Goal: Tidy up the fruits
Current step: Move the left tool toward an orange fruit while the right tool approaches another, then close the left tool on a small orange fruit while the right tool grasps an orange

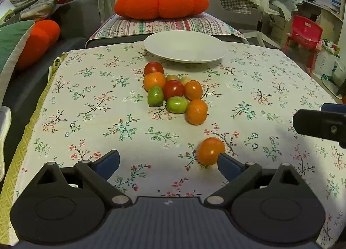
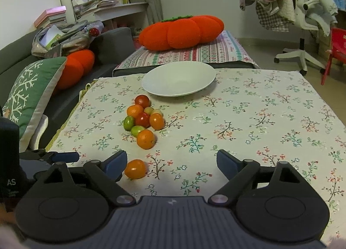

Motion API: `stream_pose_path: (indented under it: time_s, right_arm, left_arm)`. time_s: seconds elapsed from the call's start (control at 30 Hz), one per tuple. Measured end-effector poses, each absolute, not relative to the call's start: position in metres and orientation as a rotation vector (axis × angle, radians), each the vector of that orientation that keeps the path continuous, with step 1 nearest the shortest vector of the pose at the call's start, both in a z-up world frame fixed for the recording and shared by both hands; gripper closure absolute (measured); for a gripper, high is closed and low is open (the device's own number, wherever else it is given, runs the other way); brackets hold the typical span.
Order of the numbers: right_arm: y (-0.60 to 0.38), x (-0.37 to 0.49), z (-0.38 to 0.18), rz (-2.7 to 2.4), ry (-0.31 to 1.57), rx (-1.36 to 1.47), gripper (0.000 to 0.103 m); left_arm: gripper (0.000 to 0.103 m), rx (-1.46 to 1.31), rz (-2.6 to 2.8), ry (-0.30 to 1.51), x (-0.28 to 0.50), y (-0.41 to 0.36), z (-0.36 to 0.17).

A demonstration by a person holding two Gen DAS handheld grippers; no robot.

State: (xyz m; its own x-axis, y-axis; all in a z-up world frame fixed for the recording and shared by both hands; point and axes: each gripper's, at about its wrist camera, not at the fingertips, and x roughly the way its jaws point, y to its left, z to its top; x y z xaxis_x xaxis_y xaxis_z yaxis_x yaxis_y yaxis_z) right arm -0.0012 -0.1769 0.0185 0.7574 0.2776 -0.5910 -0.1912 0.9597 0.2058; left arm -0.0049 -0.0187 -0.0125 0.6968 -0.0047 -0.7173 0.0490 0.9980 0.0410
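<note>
orange round stray fruit (image 1: 210,150) sits near, beside the left tool's (image 1: 168,162) right finger; both tools (image 2: 170,163) apart, empty. nudged, it could roll off the floral-cloth surface (image 1: 270,89).

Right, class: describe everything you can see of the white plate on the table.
The white plate is round, wide and shallow, smooth and glossy like ceramic, with faint ribbing on its rim. It holds nothing. It sits flat at the far edge of the floral tablecloth, beyond the cluster of fruits, apart from them. Nothing but the cloth touches it.
</note>
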Motion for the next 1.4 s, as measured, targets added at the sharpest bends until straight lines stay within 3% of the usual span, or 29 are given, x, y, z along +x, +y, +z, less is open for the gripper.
stream_pose_path:
  time_s: [0.43,0.83,1.0,1.4]
  right_arm:
    - [-0.183,0.003,0.015,0.242,0.686,0.165,0.029]
    - [-0.188,0.005,0.01,0.213,0.706,0.167,0.029]
    - [-0.19,0.007,0.009,0.194,0.715,0.174,0.028]
    - [-0.181,0.019,0.002,0.2,0.737,0.175,0.027]
  left_arm:
    - [0.027,0.015,-0.089,0.819,0.003,-0.029,-0.024]
    - [0.056,0.066,-0.14,0.818,0.015,-0.046,-0.043]
    - [0.085,0.07,-0.162,0.807,0.016,-0.045,-0.042]
    - [0.088,-0.004,-0.097,0.798,0.016,-0.022,-0.031]
